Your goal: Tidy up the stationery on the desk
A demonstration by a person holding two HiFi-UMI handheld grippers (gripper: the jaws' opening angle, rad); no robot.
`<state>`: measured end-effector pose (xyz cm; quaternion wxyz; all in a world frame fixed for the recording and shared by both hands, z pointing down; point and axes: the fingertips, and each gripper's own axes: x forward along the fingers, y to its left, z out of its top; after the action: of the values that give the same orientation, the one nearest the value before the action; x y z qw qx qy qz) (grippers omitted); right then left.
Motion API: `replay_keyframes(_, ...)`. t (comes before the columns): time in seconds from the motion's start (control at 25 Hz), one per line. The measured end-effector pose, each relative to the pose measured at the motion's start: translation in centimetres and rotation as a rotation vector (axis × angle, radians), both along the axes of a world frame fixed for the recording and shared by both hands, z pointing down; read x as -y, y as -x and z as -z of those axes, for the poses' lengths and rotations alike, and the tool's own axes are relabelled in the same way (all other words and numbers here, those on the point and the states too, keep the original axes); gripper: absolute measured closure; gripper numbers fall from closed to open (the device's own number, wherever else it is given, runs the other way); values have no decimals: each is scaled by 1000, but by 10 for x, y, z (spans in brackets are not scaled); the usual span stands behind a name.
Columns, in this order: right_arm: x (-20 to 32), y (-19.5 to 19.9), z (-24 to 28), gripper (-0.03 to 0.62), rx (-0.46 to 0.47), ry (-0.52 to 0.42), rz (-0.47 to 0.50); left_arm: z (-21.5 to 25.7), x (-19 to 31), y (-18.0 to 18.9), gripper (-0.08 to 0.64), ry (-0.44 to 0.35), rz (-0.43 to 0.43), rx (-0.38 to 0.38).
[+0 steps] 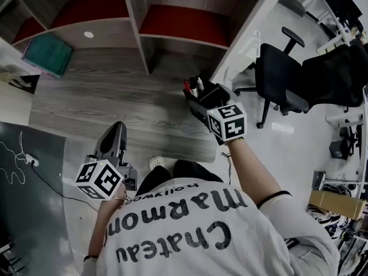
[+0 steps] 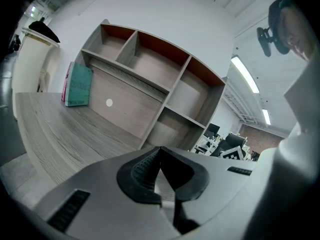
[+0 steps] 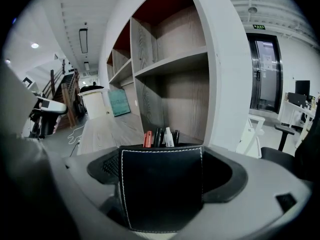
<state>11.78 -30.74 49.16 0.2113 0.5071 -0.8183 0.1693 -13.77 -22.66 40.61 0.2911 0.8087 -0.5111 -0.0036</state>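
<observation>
A black leather pen holder (image 3: 161,189) with white stitching holds several pens (image 3: 160,136), among them a red one and a white one. My right gripper (image 3: 160,156) is shut on it and holds it upright above the right end of the grey wooden desk (image 1: 115,102), close to the shelf unit's white side panel. In the head view the pen holder (image 1: 202,98) sits just ahead of the right gripper's marker cube. My left gripper (image 1: 117,128) hangs at the desk's near edge, jaws shut with nothing between them, and the left gripper (image 2: 160,151) points toward the shelves.
A shelf unit (image 1: 138,16) with open compartments stands along the back of the desk. A teal book (image 1: 47,53) leans at the far left. A black office chair (image 1: 282,79) stands to the right. A cable and socket (image 1: 29,160) lie on the dark floor at left.
</observation>
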Motion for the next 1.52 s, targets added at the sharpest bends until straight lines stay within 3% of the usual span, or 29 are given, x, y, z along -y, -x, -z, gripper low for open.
replay_keyframes(0.32,11,-2,-11,146,5,1,49,-1,-11,3,545,3,66,56)
replay_keyframes(0.88,24,1,-8,146,76,-52,108,1,-12,-7,545,1,108,82)
replay_keyframes(1.24,12,8,-11,147,7,-101,201,0,-18,-19,545,-9,118,81)
replay_keyframes(1.52,8,6,-12,147,22,-113,209,4,-27,-19,545,-33,136,83)
